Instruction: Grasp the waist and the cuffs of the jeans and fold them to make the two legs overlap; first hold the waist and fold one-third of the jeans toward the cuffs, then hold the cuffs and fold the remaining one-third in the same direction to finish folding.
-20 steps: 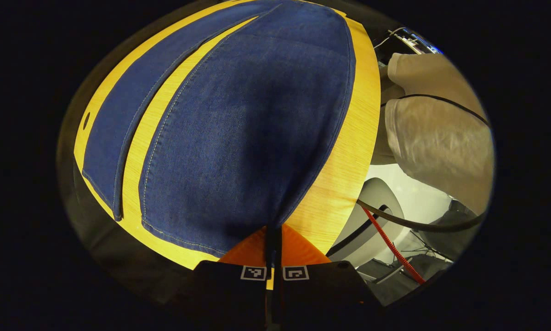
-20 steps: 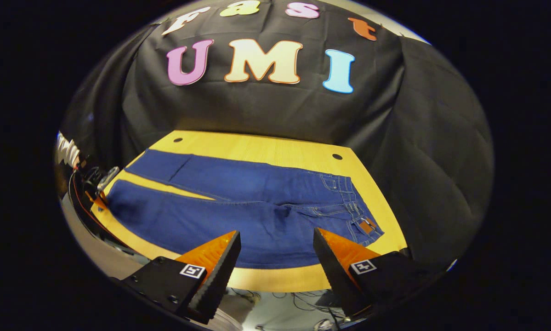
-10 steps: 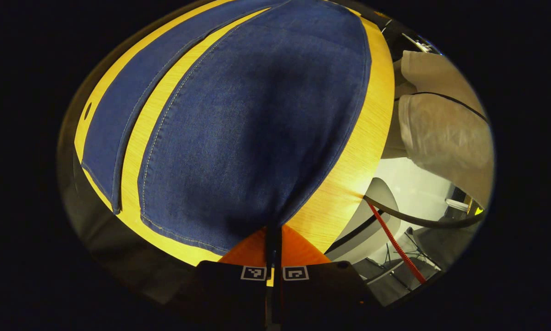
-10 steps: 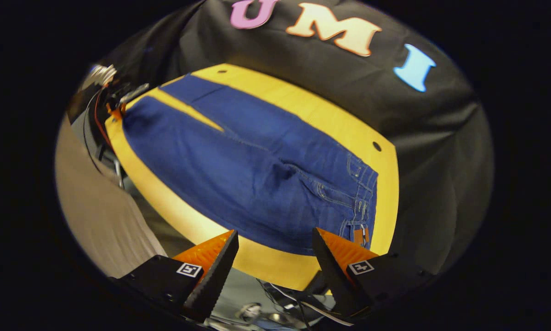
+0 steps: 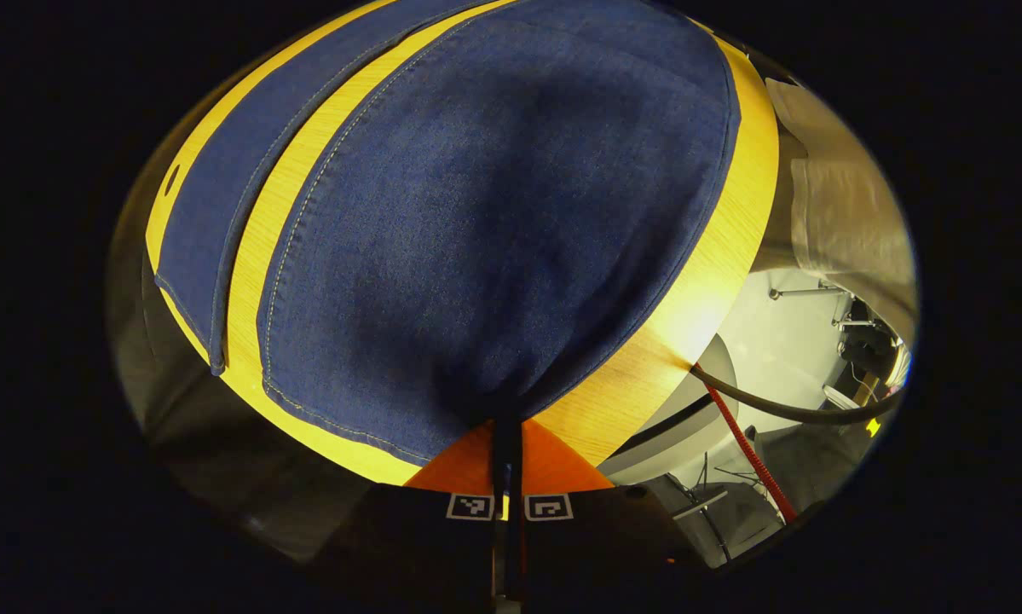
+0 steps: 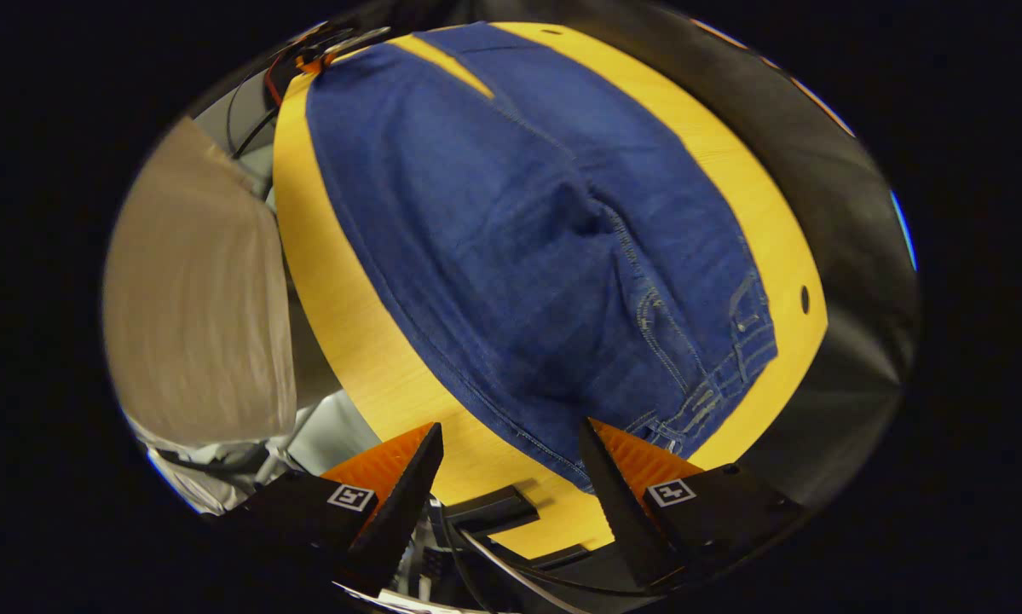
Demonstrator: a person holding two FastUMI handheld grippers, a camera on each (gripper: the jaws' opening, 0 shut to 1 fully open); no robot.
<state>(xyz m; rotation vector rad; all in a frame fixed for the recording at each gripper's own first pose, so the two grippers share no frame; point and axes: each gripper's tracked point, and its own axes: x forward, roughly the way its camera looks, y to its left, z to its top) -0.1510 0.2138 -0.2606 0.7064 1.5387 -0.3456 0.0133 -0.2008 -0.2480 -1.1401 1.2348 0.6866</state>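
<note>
Blue jeans (image 5: 476, 213) lie flat on the yellow wooden table (image 5: 698, 298), legs slightly apart. In the left gripper view the far leg (image 5: 221, 196) runs along the left. My left gripper (image 5: 507, 435) is shut on the near leg's cuff corner, and the denim puckers into its closed fingers. In the right gripper view the jeans (image 6: 519, 239) stretch away, with the waist (image 6: 715, 375) at lower right. My right gripper (image 6: 511, 465) hangs open just off the table's near edge beside the waist, holding nothing. The left gripper (image 6: 314, 61) shows far off at the cuff end.
A person's light clothing (image 6: 195, 298) stands close to the table's (image 6: 349, 324) long near edge. A red cable (image 5: 749, 452) and a black cable hang below the cuff end. A small hole (image 6: 805, 298) marks the far table corner, with black cloth wall (image 6: 860, 256) behind.
The right gripper has swung down and toward the waist end, staying open. The left gripper keeps its hold on the cuff and has shifted only slightly.
</note>
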